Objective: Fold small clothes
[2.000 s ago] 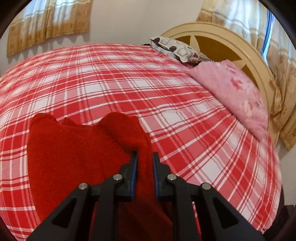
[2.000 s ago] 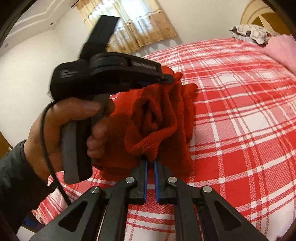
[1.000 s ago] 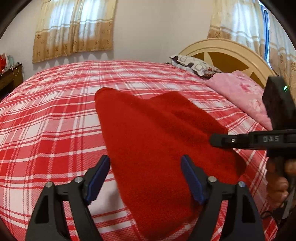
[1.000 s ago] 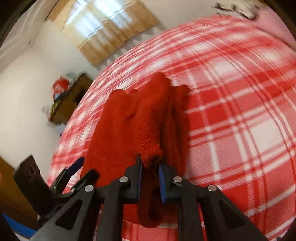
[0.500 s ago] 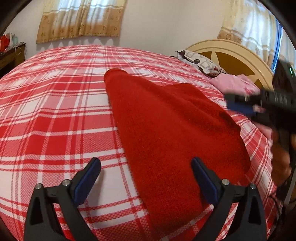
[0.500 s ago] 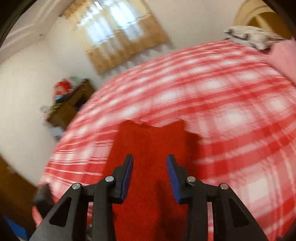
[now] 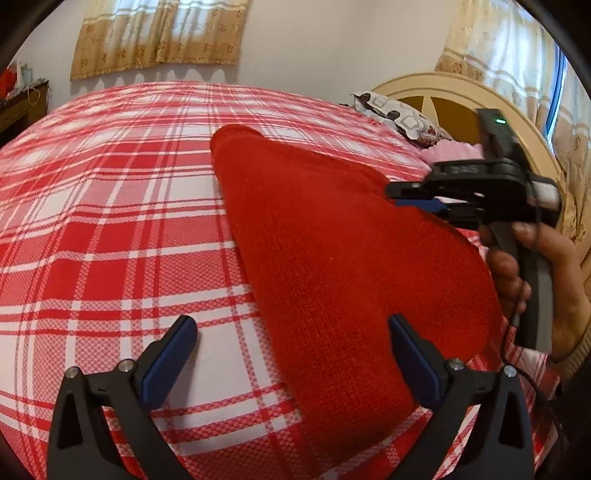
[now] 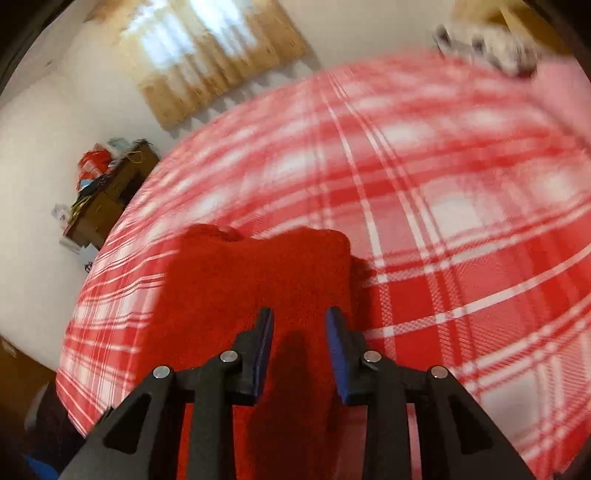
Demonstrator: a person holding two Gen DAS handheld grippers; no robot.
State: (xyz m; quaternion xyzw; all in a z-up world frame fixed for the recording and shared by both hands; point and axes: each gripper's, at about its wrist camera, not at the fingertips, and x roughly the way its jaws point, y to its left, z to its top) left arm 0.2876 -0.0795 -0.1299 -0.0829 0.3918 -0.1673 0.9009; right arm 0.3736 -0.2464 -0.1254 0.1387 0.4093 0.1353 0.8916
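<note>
One red knit garment (image 7: 343,258) flat on plaid bed (image 7: 110,221), curtained window (image 7: 159,33), both tongs apart

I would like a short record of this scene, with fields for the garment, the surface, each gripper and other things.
garment: red knit cloth, lying flat on the bed, held by neither gripper
surface: bed with red and white plaid sheet
left gripper: open wide, above the near edge of the cloth
right gripper: open, over the cloth, grips nothing
other things: patterned pillow, pink blanket, headboard
</note>
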